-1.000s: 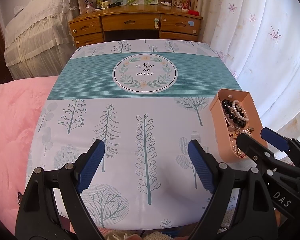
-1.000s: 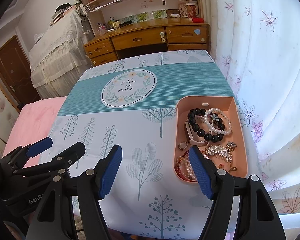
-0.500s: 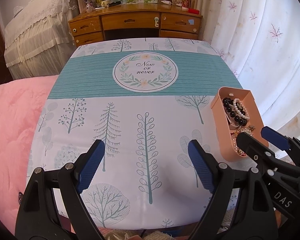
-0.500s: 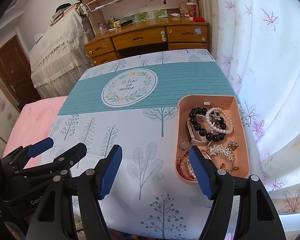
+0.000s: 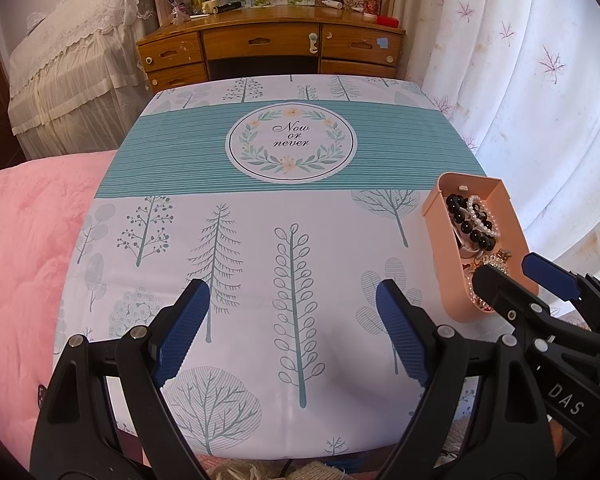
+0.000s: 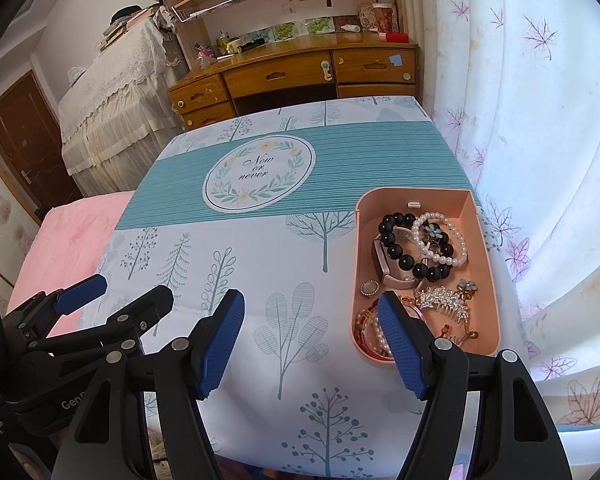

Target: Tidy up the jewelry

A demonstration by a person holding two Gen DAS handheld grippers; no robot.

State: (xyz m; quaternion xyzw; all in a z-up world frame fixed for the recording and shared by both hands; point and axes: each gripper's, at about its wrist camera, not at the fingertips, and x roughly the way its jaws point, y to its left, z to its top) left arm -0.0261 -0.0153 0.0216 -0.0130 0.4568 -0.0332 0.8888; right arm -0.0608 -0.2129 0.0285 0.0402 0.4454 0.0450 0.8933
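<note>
A pink tray (image 6: 485, 240) sits at the table's right side; it also shows in the left wrist view (image 5: 434, 204). In it lie a black bead bracelet (image 6: 410, 260), a pearl bracelet (image 6: 444, 256), a watch (image 6: 384, 268), a silver hair comb (image 6: 444, 300), a round pendant (image 6: 369, 289) and red beads (image 6: 366, 334). My right gripper (image 6: 312, 344) is open and empty above the table's near edge, its right finger over the tray's near corner. My left gripper (image 5: 292, 332) is open and empty to its left, over bare cloth.
The table wears a tree-print cloth with a teal band and a "Now or never" emblem (image 5: 291, 145). A pink blanket (image 5: 24, 248) lies left. A wooden desk (image 5: 268, 54) stands behind, and a white curtain (image 6: 540, 140) hangs right.
Both grippers have drifted slightly; the tray sits a little lower and closer in the right wrist view. Both stay open and nothing was picked up.
</note>
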